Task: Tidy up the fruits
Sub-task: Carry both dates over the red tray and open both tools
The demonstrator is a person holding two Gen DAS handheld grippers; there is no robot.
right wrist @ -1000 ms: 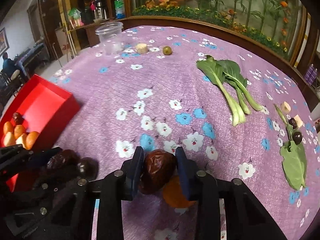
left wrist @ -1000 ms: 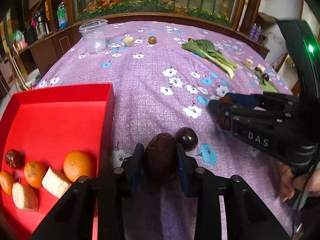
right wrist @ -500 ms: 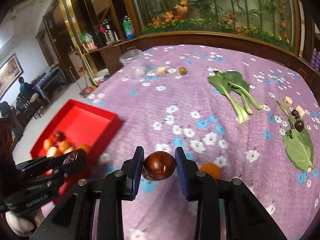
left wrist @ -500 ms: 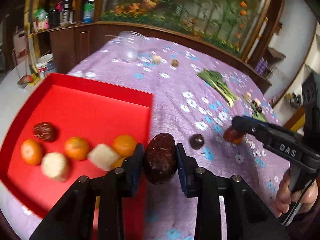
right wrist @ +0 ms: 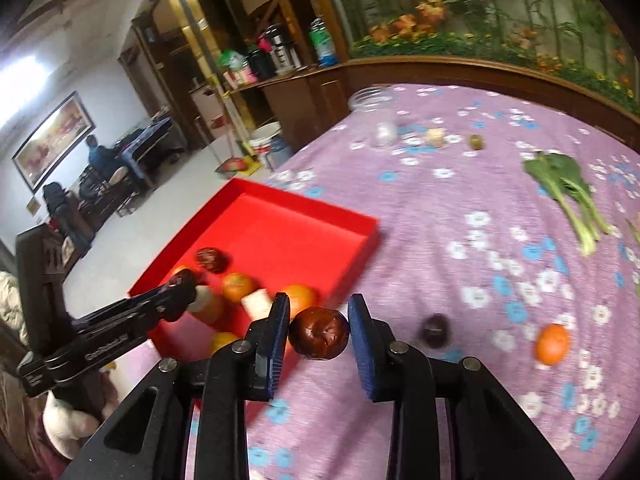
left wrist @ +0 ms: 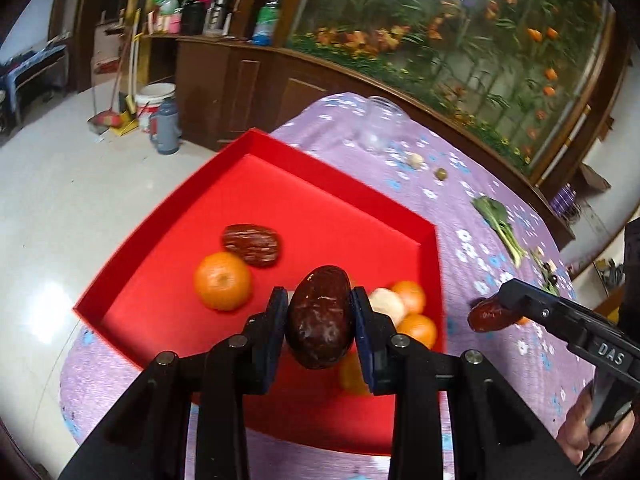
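My left gripper (left wrist: 320, 320) is shut on a dark brown date (left wrist: 320, 316) and holds it above the red tray (left wrist: 312, 200). The tray holds a wrinkled date (left wrist: 251, 243), several oranges (left wrist: 222, 280) and a pale chunk (left wrist: 386, 303). My right gripper (right wrist: 319, 330) is shut on a reddish-brown date (right wrist: 319, 333) above the purple cloth, just right of the tray (right wrist: 288, 224). It shows in the left wrist view (left wrist: 490, 314) too. A dark fruit (right wrist: 435, 330) and an orange (right wrist: 552, 343) lie on the cloth.
A clear plastic jar (right wrist: 374, 114), a pale chunk (right wrist: 436, 137) and a small green fruit (right wrist: 476, 142) stand at the table's far side. Bok choy (right wrist: 568, 192) lies at the right. The floor drops off left of the tray.
Both grippers have risen and swung left with their dates. The left one has gone from the cloth to above the tray; the right one has neared the tray's right edge.
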